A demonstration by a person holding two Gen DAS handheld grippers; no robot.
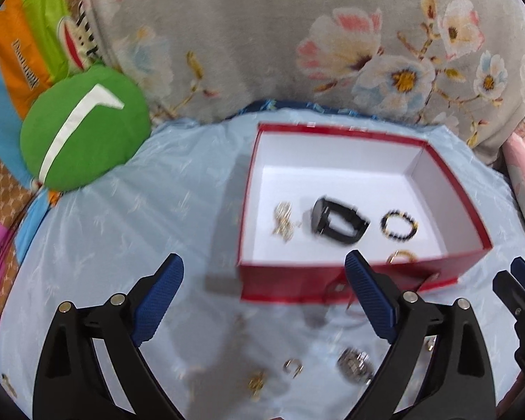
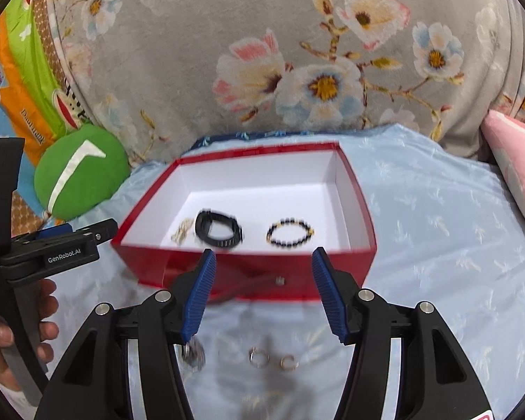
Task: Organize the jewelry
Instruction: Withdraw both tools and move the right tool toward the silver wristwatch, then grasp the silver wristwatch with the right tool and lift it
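A red box [image 1: 290, 285] with a white inside sits on the pale blue bedcover. In it lie a gold chain [image 1: 282, 222], a black watch [image 1: 336, 222], a black-and-gold bead bracelet [image 1: 400, 224] and a gold ring [image 1: 400, 256] by the front wall. On the cover in front of the box lie a silver watch [image 1: 355, 367], a small ring [image 1: 292, 366] and a gold piece [image 1: 257, 383]. My left gripper [image 1: 264, 260] hangs wide open above them, empty. My right gripper [image 2: 265, 254] is open over two rings [image 2: 259, 356], also empty.
A green round cushion [image 1: 84, 129] lies at the left of the box, with a bright cartoon-print cloth [image 1: 21, 52] behind it. A grey flowered blanket [image 2: 297, 52] rises behind the box. A pink pillow [image 2: 514, 161] is at the right. A hand [image 2: 45, 315] holds the left gripper.
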